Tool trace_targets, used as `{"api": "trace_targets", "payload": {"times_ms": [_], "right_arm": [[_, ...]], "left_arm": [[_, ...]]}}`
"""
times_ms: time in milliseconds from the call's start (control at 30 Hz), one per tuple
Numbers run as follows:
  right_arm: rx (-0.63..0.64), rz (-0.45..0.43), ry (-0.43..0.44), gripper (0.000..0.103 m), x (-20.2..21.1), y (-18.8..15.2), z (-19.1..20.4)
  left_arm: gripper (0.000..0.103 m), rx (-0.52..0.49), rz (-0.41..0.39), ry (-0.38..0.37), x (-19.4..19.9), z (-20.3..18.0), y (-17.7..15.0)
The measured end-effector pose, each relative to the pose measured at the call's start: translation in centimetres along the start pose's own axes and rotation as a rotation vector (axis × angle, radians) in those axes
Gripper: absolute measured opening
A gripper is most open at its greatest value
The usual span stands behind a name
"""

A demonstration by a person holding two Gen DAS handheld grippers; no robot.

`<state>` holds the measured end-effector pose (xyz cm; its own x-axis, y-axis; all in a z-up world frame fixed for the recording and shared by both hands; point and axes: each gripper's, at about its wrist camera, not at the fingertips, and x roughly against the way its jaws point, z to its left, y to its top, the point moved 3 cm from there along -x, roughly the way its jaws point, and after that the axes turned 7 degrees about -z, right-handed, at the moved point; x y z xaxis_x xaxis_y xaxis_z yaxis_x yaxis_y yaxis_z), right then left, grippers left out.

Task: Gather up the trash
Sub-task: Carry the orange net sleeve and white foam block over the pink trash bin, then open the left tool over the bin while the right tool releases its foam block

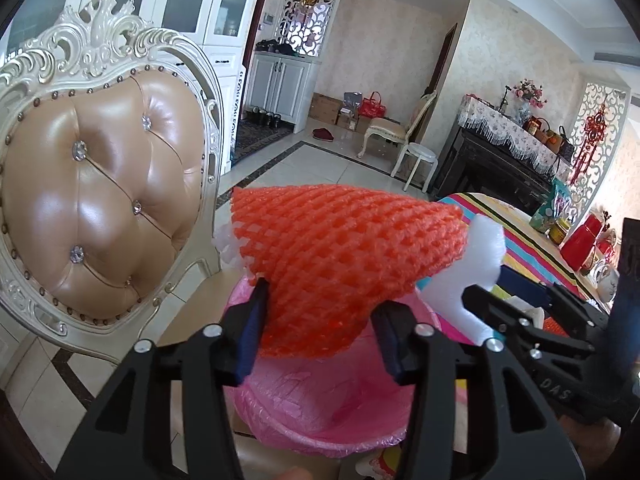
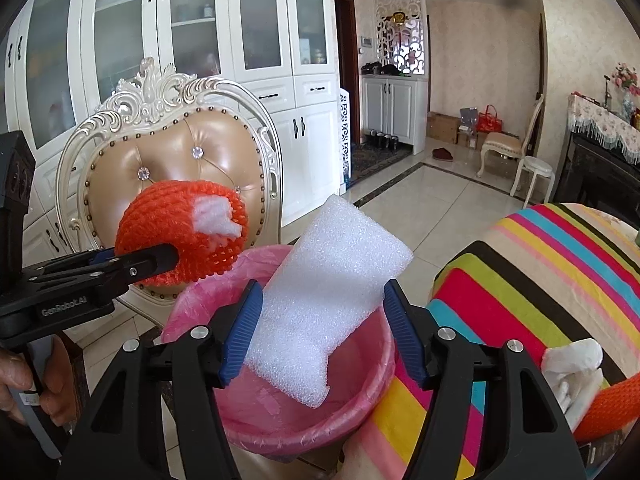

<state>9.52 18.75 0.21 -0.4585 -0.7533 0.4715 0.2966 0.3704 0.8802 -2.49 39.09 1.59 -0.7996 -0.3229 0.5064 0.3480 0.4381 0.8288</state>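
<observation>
Orange foam net (image 1: 340,268) lies between the left gripper (image 1: 320,332) pads, jaws part-open, pad contact unclear. White foam block (image 2: 328,292) sits between the part-open right gripper (image 2: 326,332) fingers. Below both: pink-lined bin (image 2: 360,412).

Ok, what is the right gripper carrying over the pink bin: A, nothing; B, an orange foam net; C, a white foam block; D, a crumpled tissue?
C: the white foam block sits between the right gripper's blue pads above the pink bin; the orange net is in the left gripper.
</observation>
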Motion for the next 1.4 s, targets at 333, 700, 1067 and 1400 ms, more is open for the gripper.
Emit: {"api": "trace_targets", "payload": {"times_ms": [333,700,1067,1400], "right_arm": [[0.006,0.022,-0.013,0.073,-1.3,-0.8,-0.4],[-0.044,-0.021,-0.063,0.075,2.4,-1.3,-3.1],[-0.110,-0.065,-0.189,0.079,10.0,-4.2,-8.9],[-0.198,-0.085,-0.307,0.079,17.6,-7.6,-15.4]], "left_arm": [[0.067,0.011,0.008,-0.011,-0.7,0.3,0.0],[0.072,-0.012,-0.027,-0.050,1.0,-2.0,-0.9],[0.074,-0.084,-0.016,-0.159,1.4,-9.2,-3.3],[0.074,-0.151,0.022,-0.261,1.0,-16.6,-5.9]]}}
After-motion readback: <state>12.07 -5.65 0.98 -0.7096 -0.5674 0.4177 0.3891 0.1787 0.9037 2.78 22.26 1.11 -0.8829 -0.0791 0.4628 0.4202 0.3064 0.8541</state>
